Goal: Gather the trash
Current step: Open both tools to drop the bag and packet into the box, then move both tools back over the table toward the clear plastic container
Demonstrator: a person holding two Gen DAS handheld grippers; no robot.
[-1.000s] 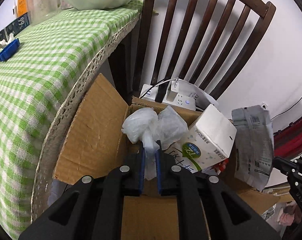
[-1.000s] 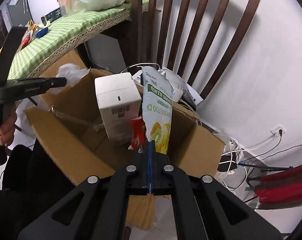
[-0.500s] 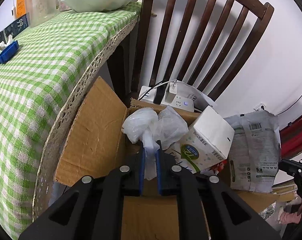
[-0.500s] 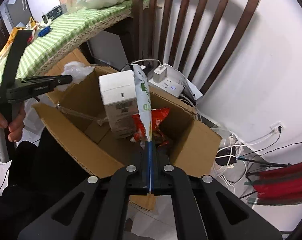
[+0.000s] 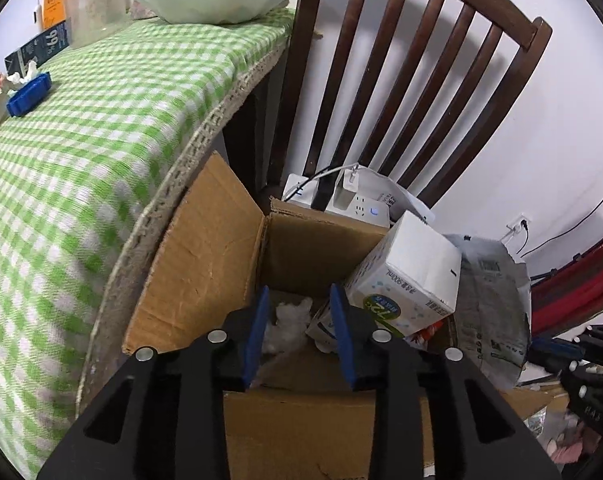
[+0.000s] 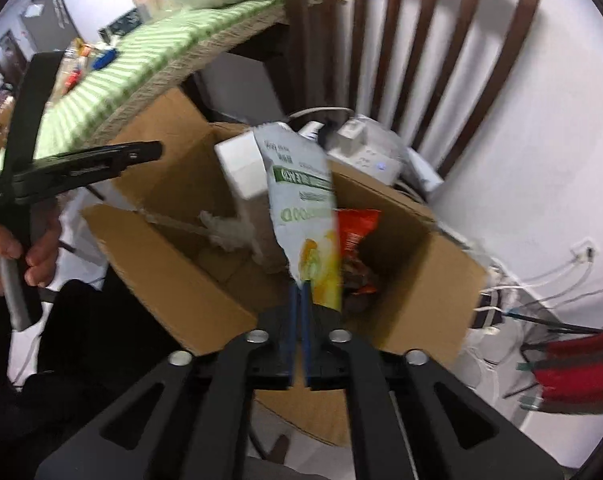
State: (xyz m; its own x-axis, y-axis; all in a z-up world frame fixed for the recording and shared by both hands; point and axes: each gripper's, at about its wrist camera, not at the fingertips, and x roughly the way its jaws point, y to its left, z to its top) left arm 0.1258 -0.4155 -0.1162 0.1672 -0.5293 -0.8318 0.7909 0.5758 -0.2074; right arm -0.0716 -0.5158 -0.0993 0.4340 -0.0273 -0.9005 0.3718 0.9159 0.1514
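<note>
An open cardboard box (image 5: pixel 205 264) stands on the floor beside the table, and I hold both grippers over it. My left gripper (image 5: pixel 298 292) is opening. The crumpled white plastic bag (image 5: pixel 289 320) lies loose in the box below its parted blue pads. A white carton (image 5: pixel 409 276) leans in the box to the right. In the right wrist view my right gripper (image 6: pixel 300 286) is opening too, its pads a narrow gap apart. The white-and-green food pouch (image 6: pixel 301 200) stands blurred at their tips over the box (image 6: pixel 421 280). A red wrapper (image 6: pixel 355 232) lies behind it.
A dark wooden chair (image 5: pixel 421 92) stands behind the box, with a white power strip (image 5: pixel 357 204) and cables on it. The green-checked table (image 5: pixel 81 140) on the left carries a pale bowl (image 5: pixel 217 0) and a blue item (image 5: pixel 29 94). A hand holds the left gripper (image 6: pixel 101 160).
The left jaws have opened and the white bag has dropped into the box. The right pads have parted a little, and the pouch has tipped over the box.
</note>
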